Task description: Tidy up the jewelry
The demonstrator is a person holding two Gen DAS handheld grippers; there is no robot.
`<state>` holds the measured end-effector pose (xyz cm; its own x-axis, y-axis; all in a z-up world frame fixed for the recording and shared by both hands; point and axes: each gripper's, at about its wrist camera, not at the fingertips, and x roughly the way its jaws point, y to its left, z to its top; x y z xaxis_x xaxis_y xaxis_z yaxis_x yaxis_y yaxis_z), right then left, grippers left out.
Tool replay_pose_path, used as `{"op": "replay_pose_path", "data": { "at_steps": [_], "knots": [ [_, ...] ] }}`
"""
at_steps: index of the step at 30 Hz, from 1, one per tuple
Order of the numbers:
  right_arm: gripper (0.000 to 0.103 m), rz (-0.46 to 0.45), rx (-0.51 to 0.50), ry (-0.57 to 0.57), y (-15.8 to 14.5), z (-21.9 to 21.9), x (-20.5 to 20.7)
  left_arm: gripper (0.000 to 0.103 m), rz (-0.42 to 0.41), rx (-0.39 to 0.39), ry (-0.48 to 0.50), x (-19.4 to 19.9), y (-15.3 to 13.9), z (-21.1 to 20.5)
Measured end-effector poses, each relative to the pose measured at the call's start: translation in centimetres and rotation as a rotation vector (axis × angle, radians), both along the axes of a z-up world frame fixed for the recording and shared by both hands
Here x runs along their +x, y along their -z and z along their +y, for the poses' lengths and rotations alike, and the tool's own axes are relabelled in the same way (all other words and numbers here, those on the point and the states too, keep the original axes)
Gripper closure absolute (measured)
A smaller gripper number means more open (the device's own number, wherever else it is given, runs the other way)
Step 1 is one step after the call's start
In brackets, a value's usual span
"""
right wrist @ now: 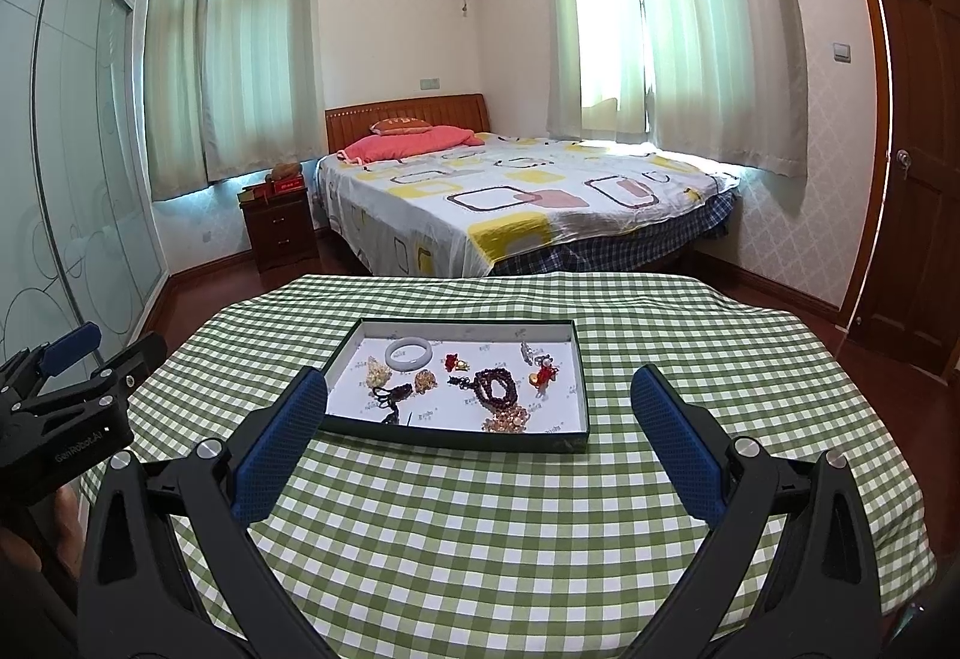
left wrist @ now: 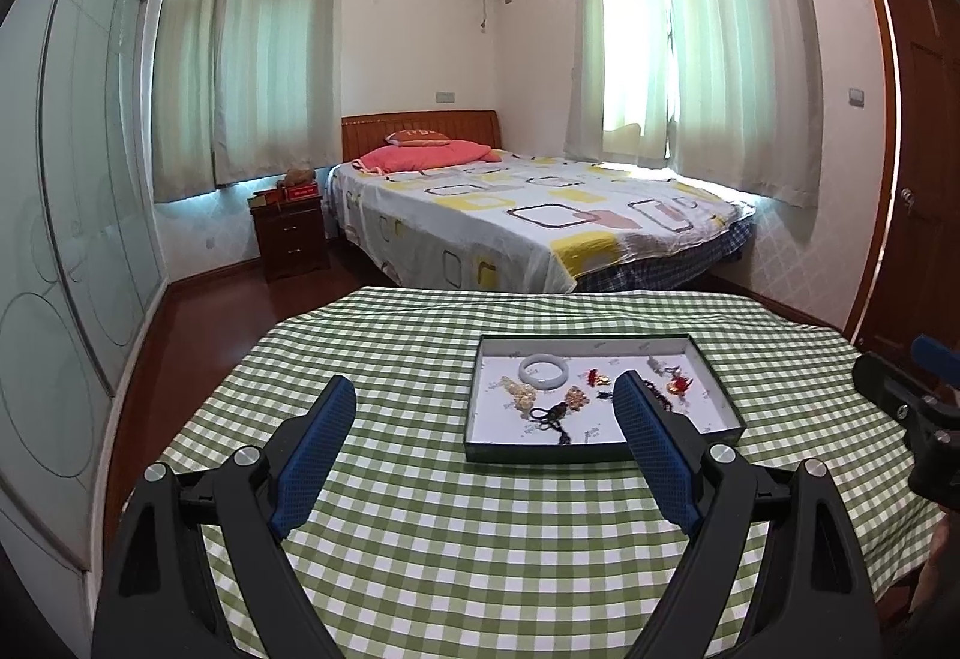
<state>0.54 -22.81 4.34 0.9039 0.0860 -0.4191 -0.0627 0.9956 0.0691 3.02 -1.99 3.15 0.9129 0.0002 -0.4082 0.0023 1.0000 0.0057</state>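
A shallow dark-rimmed box (left wrist: 600, 455) (right wrist: 456, 434) with a white floor sits on the green checked tablecloth (left wrist: 480, 539) (right wrist: 480, 527). In it lie a white bangle (left wrist: 543, 371) (right wrist: 408, 354), a dark bead bracelet (right wrist: 495, 386), pale bead clusters (left wrist: 521, 393) (right wrist: 507, 421), red charms (left wrist: 594, 377) (right wrist: 543, 375) and a black cord piece (left wrist: 549, 413) (right wrist: 393, 394). My left gripper (left wrist: 485, 389) is open and empty, in front of the box and to its left. My right gripper (right wrist: 480, 380) is open and empty, in front of the box.
The right gripper's body shows at the right edge of the left wrist view (left wrist: 924, 407); the left gripper's body shows at the left edge of the right wrist view (right wrist: 66, 395). Beyond the table are a bed (left wrist: 540, 215), a nightstand (left wrist: 291, 233), a wardrobe (left wrist: 72, 215) and a door (left wrist: 924, 179).
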Motion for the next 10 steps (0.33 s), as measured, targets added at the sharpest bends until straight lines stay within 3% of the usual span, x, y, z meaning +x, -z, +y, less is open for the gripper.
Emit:
{"op": "replay_pose_path", "data": {
  "at_steps": [5, 10],
  "knots": [
    [0.004, 0.001, 0.002, 0.003, 0.2, -0.3, 0.3, 0.018, -0.005, 0.000, -0.008, 0.2, 0.2, 0.1],
    [0.004, 0.004, 0.003, 0.012, 0.8, -1.3, 1.6, 0.018, 0.048, -0.008, -0.049, 2.5, 1.8, 1.3]
  ]
}}
